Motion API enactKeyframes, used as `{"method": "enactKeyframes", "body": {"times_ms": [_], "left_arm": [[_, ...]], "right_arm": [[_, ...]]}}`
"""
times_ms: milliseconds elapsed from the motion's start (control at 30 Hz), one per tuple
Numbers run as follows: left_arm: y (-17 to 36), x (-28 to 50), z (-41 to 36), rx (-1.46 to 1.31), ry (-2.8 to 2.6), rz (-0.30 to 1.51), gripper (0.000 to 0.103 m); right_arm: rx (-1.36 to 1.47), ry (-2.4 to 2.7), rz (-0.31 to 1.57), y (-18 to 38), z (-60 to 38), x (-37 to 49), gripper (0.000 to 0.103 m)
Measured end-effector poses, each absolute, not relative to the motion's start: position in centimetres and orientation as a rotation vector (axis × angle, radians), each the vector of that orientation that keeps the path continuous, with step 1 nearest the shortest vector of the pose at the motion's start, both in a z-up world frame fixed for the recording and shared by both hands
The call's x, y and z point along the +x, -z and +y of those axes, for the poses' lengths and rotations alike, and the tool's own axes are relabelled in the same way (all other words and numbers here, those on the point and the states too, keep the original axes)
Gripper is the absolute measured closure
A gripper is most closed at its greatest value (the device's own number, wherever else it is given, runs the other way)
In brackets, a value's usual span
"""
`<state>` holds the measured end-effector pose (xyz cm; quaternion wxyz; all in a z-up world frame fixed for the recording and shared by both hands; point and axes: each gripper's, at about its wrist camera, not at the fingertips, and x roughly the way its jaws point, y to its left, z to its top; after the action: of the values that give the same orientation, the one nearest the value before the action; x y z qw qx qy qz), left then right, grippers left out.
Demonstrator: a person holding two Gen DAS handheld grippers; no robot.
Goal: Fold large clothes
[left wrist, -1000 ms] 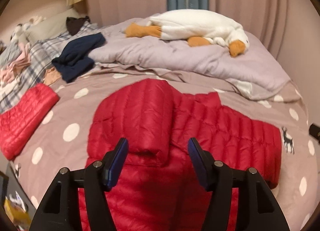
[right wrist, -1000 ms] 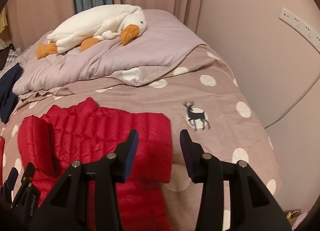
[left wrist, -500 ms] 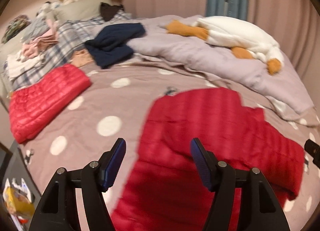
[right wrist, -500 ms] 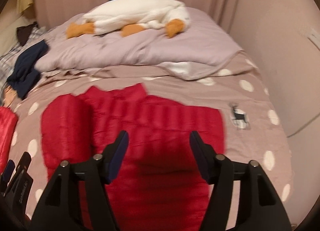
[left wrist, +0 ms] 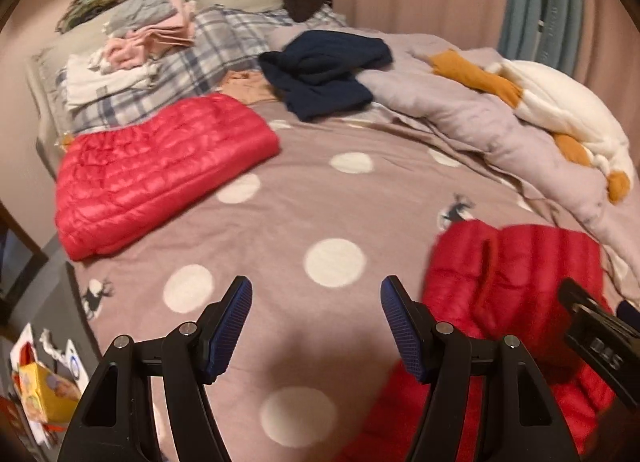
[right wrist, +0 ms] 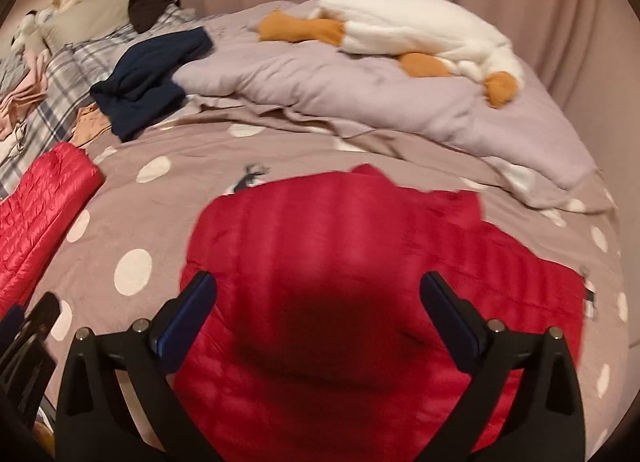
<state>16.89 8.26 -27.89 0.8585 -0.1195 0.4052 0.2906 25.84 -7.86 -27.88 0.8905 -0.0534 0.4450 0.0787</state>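
Note:
A dark red quilted down jacket lies partly folded on the polka-dot bed cover; in the left wrist view it sits at the right. My right gripper is open and empty, hovering over the jacket. My left gripper is open and empty, over bare bed cover to the left of the jacket. The right gripper's body shows at the right edge of the left wrist view.
A folded lighter red down jacket lies at the left. A navy garment, a lilac duvet with a white plush goose and stacked clothes on a plaid pillow lie beyond. A wall stands to the right.
Both grippers swung left. The left gripper moved off the dark red jacket onto bare cover; the right gripper moved from the jacket's right edge to above its middle, and its jaws opened wider.

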Motion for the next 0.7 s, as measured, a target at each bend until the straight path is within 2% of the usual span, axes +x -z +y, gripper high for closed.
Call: {"method": "enactKeyframes", "body": {"times_ms": [100, 167, 233, 267, 333, 367, 700], "left_arm": [[28.5, 17.0, 9.5, -0.291, -0.613, 0.873, 0.037], [28.9, 17.0, 10.3, -0.313, -0.611, 0.888, 0.037], [29.1, 17.2, 10.7, -0.309, -0.621, 0.891, 0.037], [29.1, 17.3, 10.9, -0.306, -0.622, 0.891, 0.037], [29.4, 17.5, 11.1, -0.310, -0.623, 0.897, 0.037], [29.4, 17.7, 11.1, -0.315, -0.621, 0.901, 0.037], [29.5, 20.3, 6.7, -0.284, -0.521, 0.917, 0.037]], "right_arm": [[-0.162, -0.168, 0.934, 30.0, -6.0, 26.8, 0.002], [-0.181, -0.163, 0.964, 31.6, -5.5, 27.5, 0.013], [-0.203, -0.135, 1.001, 32.9, -5.7, 28.2, 0.041], [-0.203, -0.119, 1.013, 33.3, -6.0, 28.5, 0.049], [-0.152, -0.077, 1.007, 33.2, -7.6, 28.9, 0.089], [-0.119, -0.056, 0.999, 32.8, -8.7, 29.2, 0.097], [0.020, 0.153, 0.928, 29.0, -19.9, 28.6, 0.096]]}}
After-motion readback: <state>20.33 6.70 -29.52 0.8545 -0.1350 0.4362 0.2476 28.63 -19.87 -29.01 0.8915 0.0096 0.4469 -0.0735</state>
